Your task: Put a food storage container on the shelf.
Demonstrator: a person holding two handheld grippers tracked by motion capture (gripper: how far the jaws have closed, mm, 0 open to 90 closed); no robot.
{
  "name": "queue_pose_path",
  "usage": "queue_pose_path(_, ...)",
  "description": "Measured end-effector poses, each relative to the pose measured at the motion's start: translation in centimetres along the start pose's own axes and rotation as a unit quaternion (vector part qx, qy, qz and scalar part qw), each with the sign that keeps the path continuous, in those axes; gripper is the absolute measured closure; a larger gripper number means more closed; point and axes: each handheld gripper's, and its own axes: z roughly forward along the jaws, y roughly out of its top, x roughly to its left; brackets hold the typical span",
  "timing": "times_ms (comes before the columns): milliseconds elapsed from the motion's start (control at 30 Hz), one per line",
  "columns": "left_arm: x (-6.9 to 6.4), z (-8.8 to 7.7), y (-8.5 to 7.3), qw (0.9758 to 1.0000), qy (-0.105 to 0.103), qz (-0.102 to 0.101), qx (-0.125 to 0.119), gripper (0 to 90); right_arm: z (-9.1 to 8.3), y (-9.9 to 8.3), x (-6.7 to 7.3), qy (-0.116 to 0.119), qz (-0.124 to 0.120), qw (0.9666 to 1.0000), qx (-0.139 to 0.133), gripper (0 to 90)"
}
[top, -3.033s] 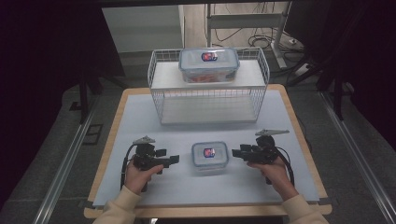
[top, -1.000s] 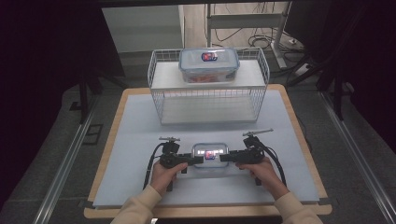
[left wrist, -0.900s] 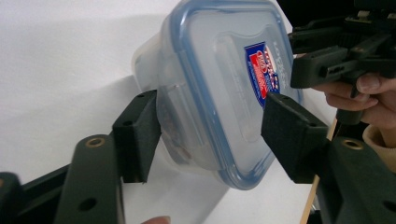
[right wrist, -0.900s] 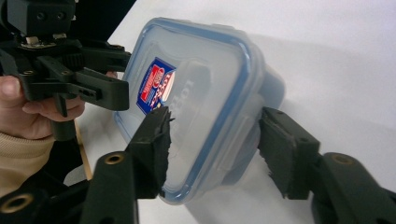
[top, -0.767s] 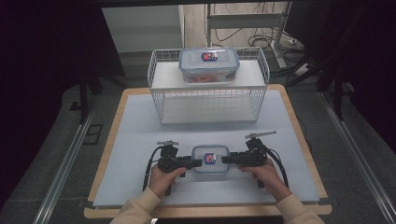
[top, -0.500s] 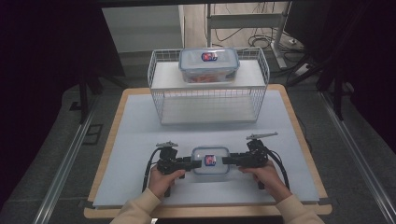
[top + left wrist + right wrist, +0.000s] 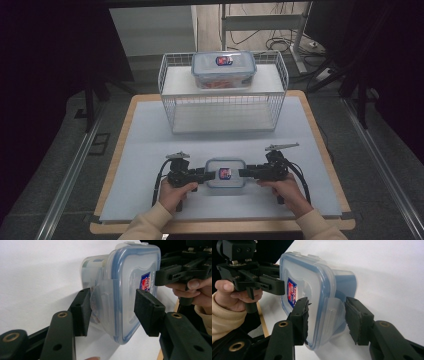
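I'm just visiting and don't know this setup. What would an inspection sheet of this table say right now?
Surface: pale blue-grey mat on a wooden-edged table.
Job's things: small clear plastic box with a blue-rimmed snap lid, flat on the mat between the two hand-held tools.
Clutter: white wire rack at the back, with a larger clear lidded box on its top shelf.
Grippers: left gripper and right gripper each straddle an end clasp of the small box; their jaws have just been closing, and firm pressing is not clear.
Cables: black cable loops from the left gripper; another from the right.
Surroundings: dark room, grey floor, metal rails, wires under a desk behind.
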Motion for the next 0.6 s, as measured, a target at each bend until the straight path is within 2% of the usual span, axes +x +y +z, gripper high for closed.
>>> queue_pose_path(600,-0.15,-0.29,0.23,0.9999,-0.005,0.002,-0.014,49.9,-0.29,0.26,0.36,-0.005,-0.021,0.9997,-0.013,54.2)
